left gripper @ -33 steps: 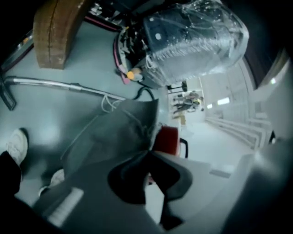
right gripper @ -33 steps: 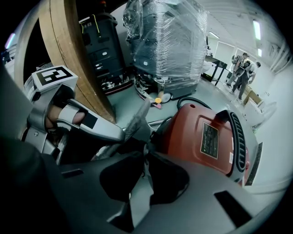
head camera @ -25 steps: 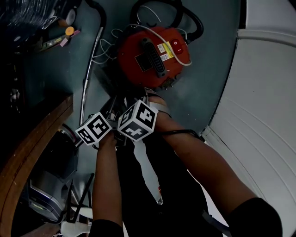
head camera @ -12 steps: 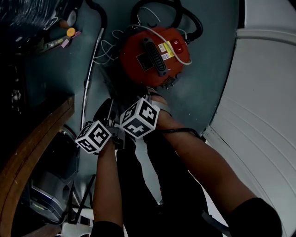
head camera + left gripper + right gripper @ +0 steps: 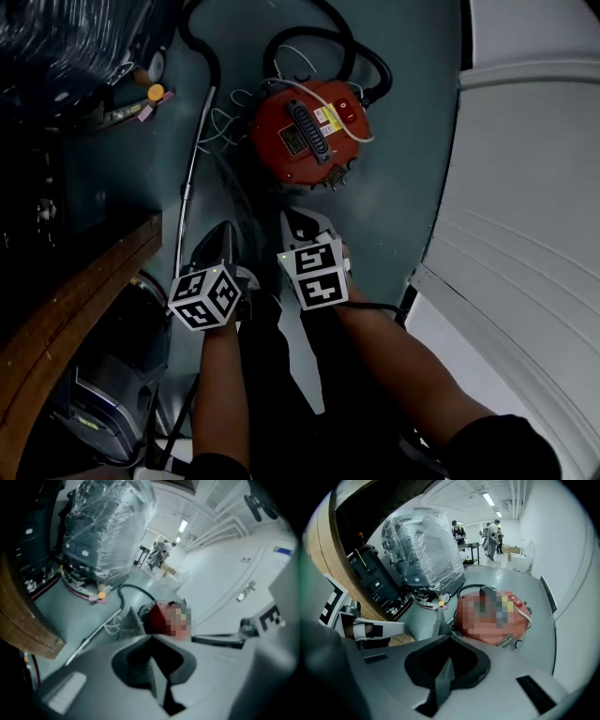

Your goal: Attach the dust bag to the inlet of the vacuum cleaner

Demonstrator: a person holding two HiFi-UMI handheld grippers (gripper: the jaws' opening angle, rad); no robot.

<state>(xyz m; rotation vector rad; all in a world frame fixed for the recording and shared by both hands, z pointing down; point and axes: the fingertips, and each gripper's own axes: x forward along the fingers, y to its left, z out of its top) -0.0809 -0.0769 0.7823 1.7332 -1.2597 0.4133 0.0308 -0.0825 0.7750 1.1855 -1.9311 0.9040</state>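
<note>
1. On the floor, far of both grippers, stands the vacuum cleaner (image 5: 309,136), well apart from them.
2. Appearance: round red body with a black handle bar across the top. A yellow label and a red switch sit beside the bar, and metal clips (image 5: 330,176) show on the near rim.
3. Around it: a white cord (image 5: 225,117) lies loose at its left, a black hose (image 5: 202,42) curls round the far side, and a metal wand (image 5: 187,192) runs along the floor to the left.
4. Dust bag: not made out in any view. The inlet is not visible either; the top cover looks to be on.
5. Left gripper (image 5: 125,619): jaws pressed together with nothing between them, held low at near left.
6. Right gripper (image 5: 440,618): jaws likewise pressed together and empty, tips pointing toward the red body.
7. Step, as judged: preparation only. Attachment has not begun.
8. Next move, as judged: locate the bag and expose the inlet, probably by releasing the clips and lifting the cover. The jaws must spread first to take hold of anything.
</note>
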